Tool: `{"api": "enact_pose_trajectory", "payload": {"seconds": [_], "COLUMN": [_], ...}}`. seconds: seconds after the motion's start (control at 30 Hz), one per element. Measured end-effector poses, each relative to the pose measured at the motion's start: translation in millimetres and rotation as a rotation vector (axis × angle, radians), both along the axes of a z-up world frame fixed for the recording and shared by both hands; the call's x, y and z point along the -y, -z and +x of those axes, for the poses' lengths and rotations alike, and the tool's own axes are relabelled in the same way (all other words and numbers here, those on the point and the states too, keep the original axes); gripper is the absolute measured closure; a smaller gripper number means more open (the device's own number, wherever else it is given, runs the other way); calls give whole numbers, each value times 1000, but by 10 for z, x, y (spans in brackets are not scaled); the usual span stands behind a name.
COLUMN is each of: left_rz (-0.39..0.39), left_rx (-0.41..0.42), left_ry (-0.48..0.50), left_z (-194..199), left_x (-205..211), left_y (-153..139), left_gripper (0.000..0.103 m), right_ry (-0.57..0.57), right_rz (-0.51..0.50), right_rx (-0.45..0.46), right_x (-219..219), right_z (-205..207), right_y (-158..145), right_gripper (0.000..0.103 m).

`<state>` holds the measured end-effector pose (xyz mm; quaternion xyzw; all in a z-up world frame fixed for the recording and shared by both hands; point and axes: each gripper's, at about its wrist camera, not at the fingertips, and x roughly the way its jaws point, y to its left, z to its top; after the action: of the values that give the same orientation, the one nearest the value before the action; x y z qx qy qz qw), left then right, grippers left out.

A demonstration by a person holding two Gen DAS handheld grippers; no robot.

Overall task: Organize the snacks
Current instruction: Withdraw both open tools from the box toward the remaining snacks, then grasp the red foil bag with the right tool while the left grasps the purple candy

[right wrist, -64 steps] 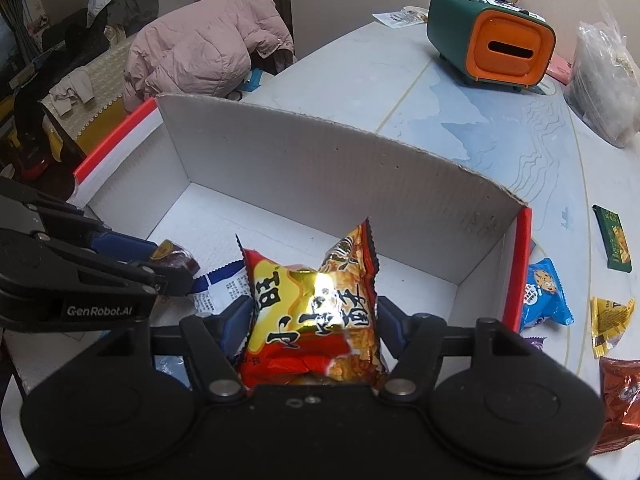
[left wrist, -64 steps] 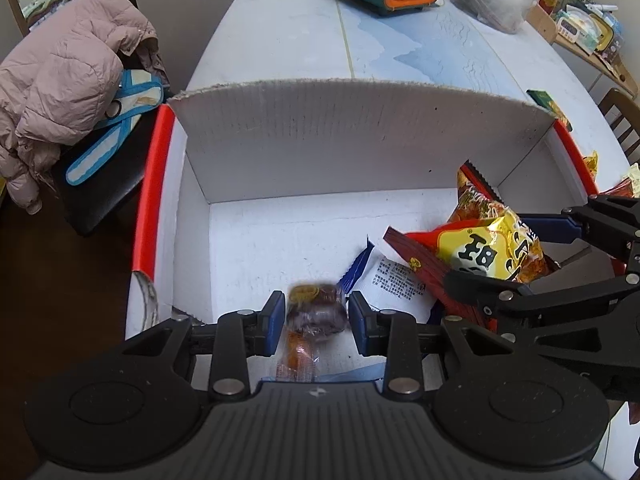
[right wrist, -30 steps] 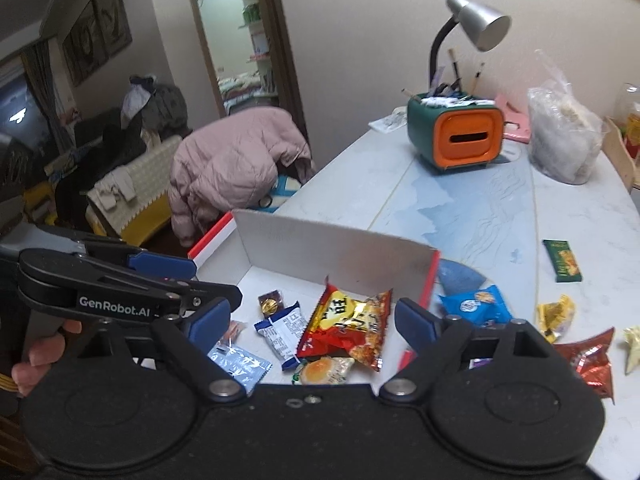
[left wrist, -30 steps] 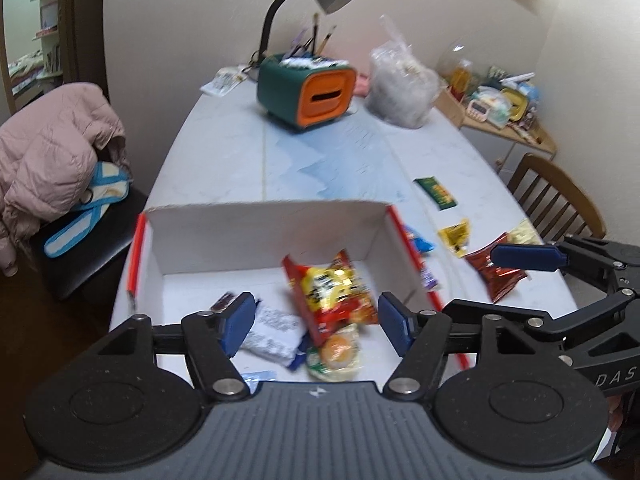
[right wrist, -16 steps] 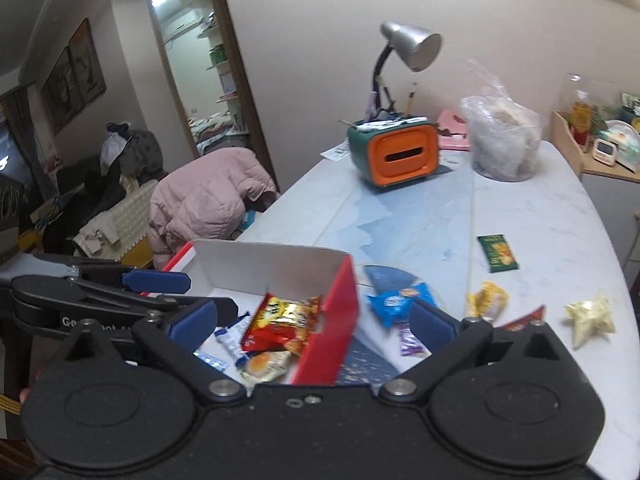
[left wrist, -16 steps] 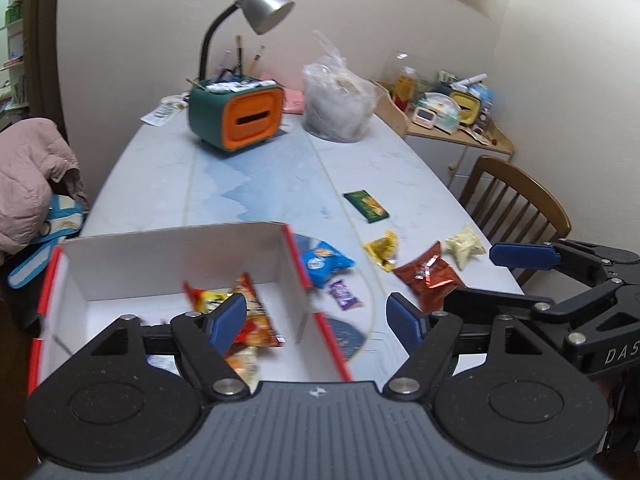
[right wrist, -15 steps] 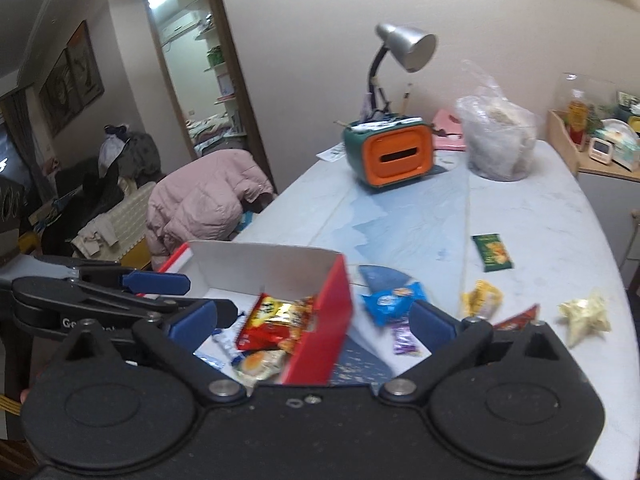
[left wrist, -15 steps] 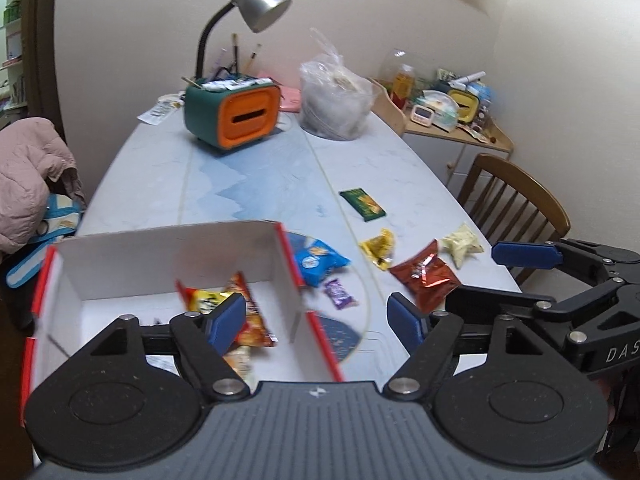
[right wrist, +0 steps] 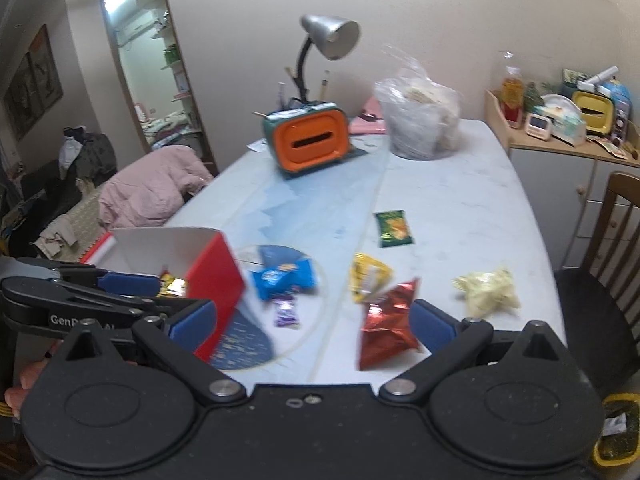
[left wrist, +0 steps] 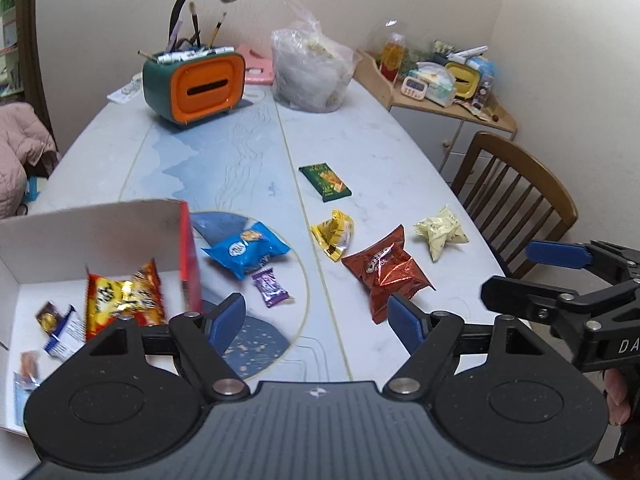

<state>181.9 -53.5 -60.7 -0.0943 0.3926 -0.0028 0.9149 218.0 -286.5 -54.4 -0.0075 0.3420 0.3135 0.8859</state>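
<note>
Both grippers hang above the table [left wrist: 240,152] with jaws spread wide and nothing between the pads: the left gripper [left wrist: 316,320] sits over the bare stretch between the purple candy [left wrist: 272,287] and the red chip bag [left wrist: 384,270], and the right gripper [right wrist: 312,320] frames that same bag [right wrist: 386,320] without touching it. The open box [left wrist: 120,232] stands at the table's near left, its red side wall [left wrist: 189,256] just beside the blue packet [left wrist: 247,249]; the box holds the red-and-yellow bag [left wrist: 120,296] and a few small wrappers. 6 snacks lie loose and apart, the pale packet [left wrist: 438,234] nearest the right edge, with the yellow packet [left wrist: 334,234] and green packet [left wrist: 326,182] farther in, and the far half of the table open up to the orange organizer [left wrist: 200,80].
</note>
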Motion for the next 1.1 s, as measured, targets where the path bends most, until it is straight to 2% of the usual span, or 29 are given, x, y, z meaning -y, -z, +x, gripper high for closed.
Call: {"api": "enact_pose_trajectory", "payload": {"seconds": [0.23, 0.4, 0.57, 1.0, 1.1], "left_rz": [30, 48, 59, 80, 76], "left_rx": [-22, -57, -96, -206, -224], "left_ry": [-59, -133, -206, -312, -323], "left_z": [275, 487, 680, 1091, 1152], "left_x": [216, 199, 167, 101, 45], "left_y": [176, 363, 540, 1044, 1121], "left_gripper": [25, 25, 25, 26, 32], "right_ry": [34, 11, -41, -140, -154], "right_rz": [-48, -97, -125, -198, -209], "right_rx": [-20, -30, -48, -102, -109], "right_x": [392, 458, 358, -95, -173], "right_z": [315, 506, 649, 1031, 1102], "right_y": [196, 373, 565, 1003, 1089], "right_gripper": [0, 0, 1, 4, 6]}}
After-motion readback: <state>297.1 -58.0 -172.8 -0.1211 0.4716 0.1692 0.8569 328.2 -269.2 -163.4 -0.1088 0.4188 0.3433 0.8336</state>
